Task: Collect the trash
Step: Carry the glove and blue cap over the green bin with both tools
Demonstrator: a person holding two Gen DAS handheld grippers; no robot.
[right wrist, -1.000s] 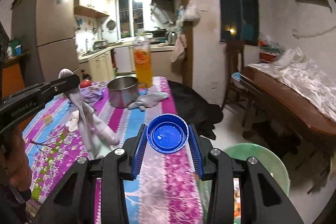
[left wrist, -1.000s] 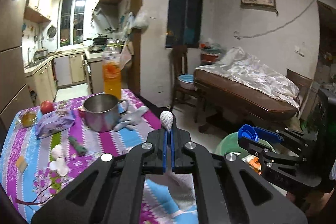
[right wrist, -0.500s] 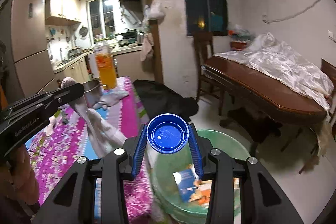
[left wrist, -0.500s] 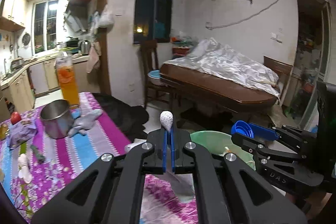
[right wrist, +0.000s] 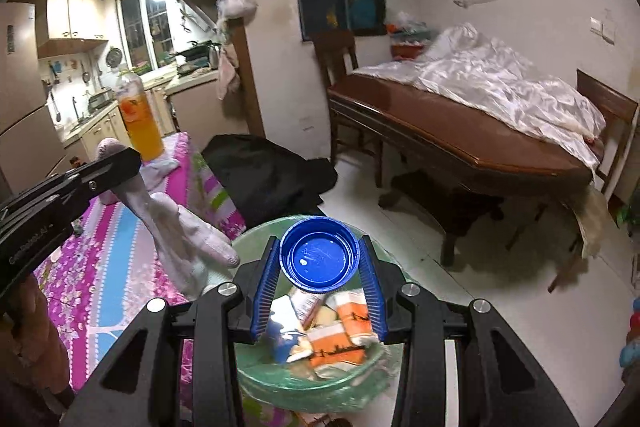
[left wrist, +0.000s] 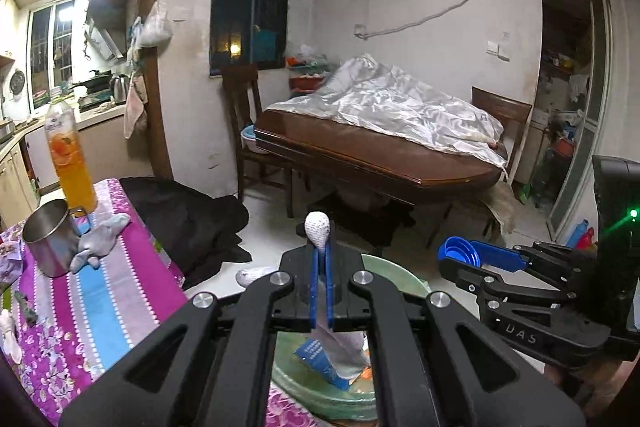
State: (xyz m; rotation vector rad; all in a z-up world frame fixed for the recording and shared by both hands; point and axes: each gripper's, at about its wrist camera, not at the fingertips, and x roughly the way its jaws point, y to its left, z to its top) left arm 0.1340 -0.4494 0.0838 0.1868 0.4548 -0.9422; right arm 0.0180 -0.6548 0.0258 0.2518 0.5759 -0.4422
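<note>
My left gripper (left wrist: 320, 259) is shut on a grey-white work glove (left wrist: 318, 227); in the right wrist view the glove (right wrist: 180, 243) hangs from it over the table's edge, beside the bin. My right gripper (right wrist: 318, 259) is shut on a blue bottle cap (right wrist: 318, 255) and holds it above a green plastic bin (right wrist: 256, 239) on the floor. The bin holds cartons and wrappers (right wrist: 340, 331). In the left wrist view the right gripper (left wrist: 464, 259) with the cap (left wrist: 458, 253) is to the right, above the bin (left wrist: 404, 275).
A table with a purple striped cloth (left wrist: 100, 299) carries a steel mug (left wrist: 48, 239), another glove (left wrist: 100, 239) and an orange drink bottle (left wrist: 70, 159). A black cloth (left wrist: 188, 219) hangs at its end. A wooden bed (left wrist: 376, 155) and a chair (left wrist: 244, 115) stand behind.
Both grippers have swung right, away from the table, and now hang over the green bin with the glove and the cap still held.
</note>
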